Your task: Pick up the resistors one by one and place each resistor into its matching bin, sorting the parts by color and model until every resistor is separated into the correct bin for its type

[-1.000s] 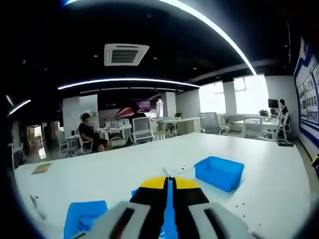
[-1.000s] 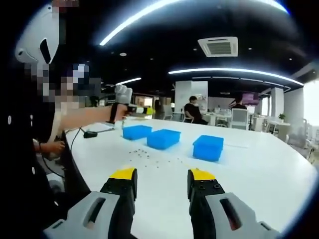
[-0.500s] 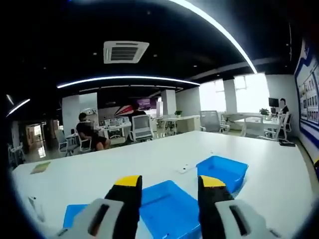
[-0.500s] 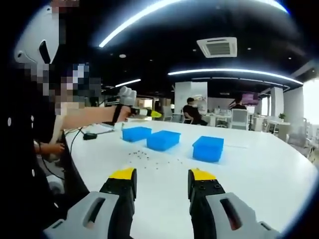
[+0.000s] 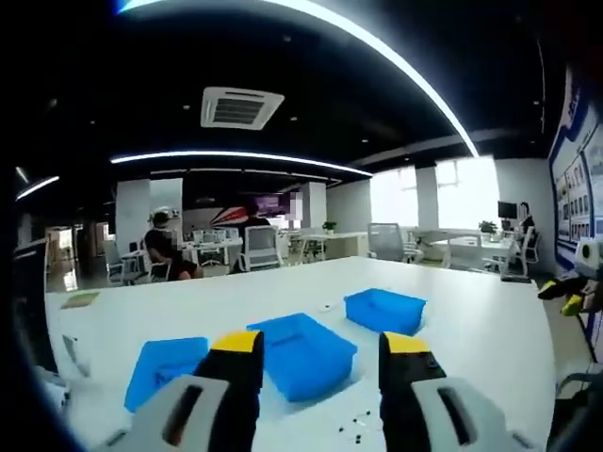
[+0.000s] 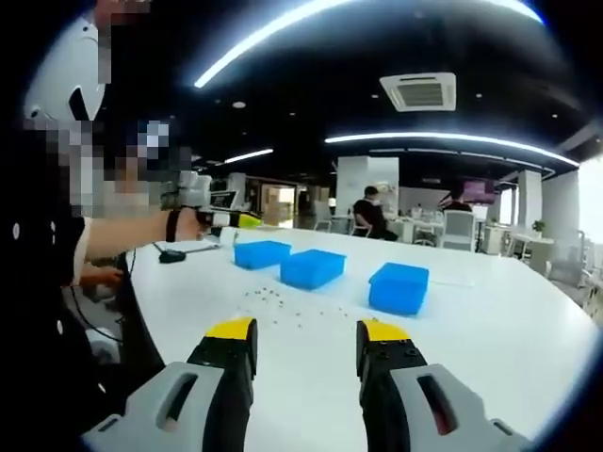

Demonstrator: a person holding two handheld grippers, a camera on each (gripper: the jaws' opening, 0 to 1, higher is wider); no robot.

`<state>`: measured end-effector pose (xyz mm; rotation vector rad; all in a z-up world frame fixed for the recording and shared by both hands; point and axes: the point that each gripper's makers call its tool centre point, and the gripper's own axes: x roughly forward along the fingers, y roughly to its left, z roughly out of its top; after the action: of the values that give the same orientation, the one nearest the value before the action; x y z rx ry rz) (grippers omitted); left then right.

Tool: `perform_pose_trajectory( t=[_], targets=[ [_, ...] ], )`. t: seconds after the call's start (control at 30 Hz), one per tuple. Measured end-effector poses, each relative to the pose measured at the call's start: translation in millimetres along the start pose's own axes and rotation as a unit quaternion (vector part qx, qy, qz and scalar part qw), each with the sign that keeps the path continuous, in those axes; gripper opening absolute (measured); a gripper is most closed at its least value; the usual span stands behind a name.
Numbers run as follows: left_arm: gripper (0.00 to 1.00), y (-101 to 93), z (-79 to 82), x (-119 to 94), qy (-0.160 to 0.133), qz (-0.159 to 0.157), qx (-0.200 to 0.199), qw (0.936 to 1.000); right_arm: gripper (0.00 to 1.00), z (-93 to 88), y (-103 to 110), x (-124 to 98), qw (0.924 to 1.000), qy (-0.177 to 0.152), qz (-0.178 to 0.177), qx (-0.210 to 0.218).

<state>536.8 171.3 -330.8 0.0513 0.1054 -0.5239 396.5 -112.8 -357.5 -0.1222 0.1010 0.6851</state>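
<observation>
wall posters (image 5: 577,179) at the right, print too small to read

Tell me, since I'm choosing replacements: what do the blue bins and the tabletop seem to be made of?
The blue bins look like moulded plastic: uniform saturated colour, thin walls, a soft sheen on the rims. The tabletop looks like a smooth white laminate or painted board, reflecting the ceiling light faintly; the pictures leave the core material open.

My left gripper (image 5: 320,353) and right gripper (image 6: 304,341) both have fingers spread apart, empty; my left forearm (image 6: 122,231) reaches out level.
</observation>
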Motion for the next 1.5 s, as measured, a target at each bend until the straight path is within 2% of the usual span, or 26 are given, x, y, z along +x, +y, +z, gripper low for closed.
perform_pose_trajectory(
  t=[0.1,0.17,0.37,0.47,0.57,0.67,0.8,1.0,1.03,1.1,1.27,1.33,1.5],
  targets=[
    [0.50,-7.7,-9.9,-26,-0.002,-0.006,-0.016,0.9998,0.44,2.8,3,4,1.0000,0.001,0.007,-0.005],
    [0.50,-14.6,-15.0,-42,-0.004,-0.008,-0.056,0.9984,0.44,5.2,7,7,0.9999,0.002,0.012,-0.010],
    [0.53,-25.2,-22.0,-95,-0.026,-0.001,-0.050,0.9984,0.44,14.7,16,15,0.9994,-0.001,0.028,-0.020],
    [0.54,-19.7,-36.4,-120,0.000,0.026,-0.014,0.9996,0.44,15.8,18,16,0.9992,-0.001,0.031,-0.023],
    [0.57,-23.8,-41.6,-138,0.002,0.022,-0.033,0.9992,0.44,15.6,18,16,0.9992,0.002,0.031,-0.026],
    [0.59,-24.5,-44.0,-149,0.007,0.026,-0.033,0.9991,0.44,14.8,19,17,0.9992,0.004,0.030,-0.025],
    [0.60,-21.4,-47.5,-152,0.017,0.030,-0.030,0.9990,0.44,13.0,21,17,0.9992,0.006,0.032,-0.025],
    [0.60,-24.2,-52.9,-143,0.034,0.022,-0.027,0.9988,0.44,11.1,20,14,0.9992,0.007,0.030,-0.024],
    [0.60,-25.4,-54.5,-141,0.041,0.020,-0.025,0.9986,0.44,10.5,19,13,0.9993,0.008,0.029,-0.024],
    [0.59,-24.9,-63.9,-138,0.075,0.023,-0.017,0.9967,0.44,9.0,18,12,0.9993,0.010,0.027,-0.023],
    [0.58,-27.0,-73.7,-124,0.127,0.006,0.002,0.9919,0.44,3.9,16,10,0.9994,0.014,0.024,-0.018],
    [0.57,-23.2,-71.8,-119,0.132,0.009,0.000,0.9912,0.44,1.5,16,10,0.9994,0.015,0.025,-0.016],
    [0.56,-17.7,-66.3,-102,0.160,-0.008,0.006,0.9870,0.44,-5.0,16,12,0.9993,0.022,0.027,-0.011]
  ],
)
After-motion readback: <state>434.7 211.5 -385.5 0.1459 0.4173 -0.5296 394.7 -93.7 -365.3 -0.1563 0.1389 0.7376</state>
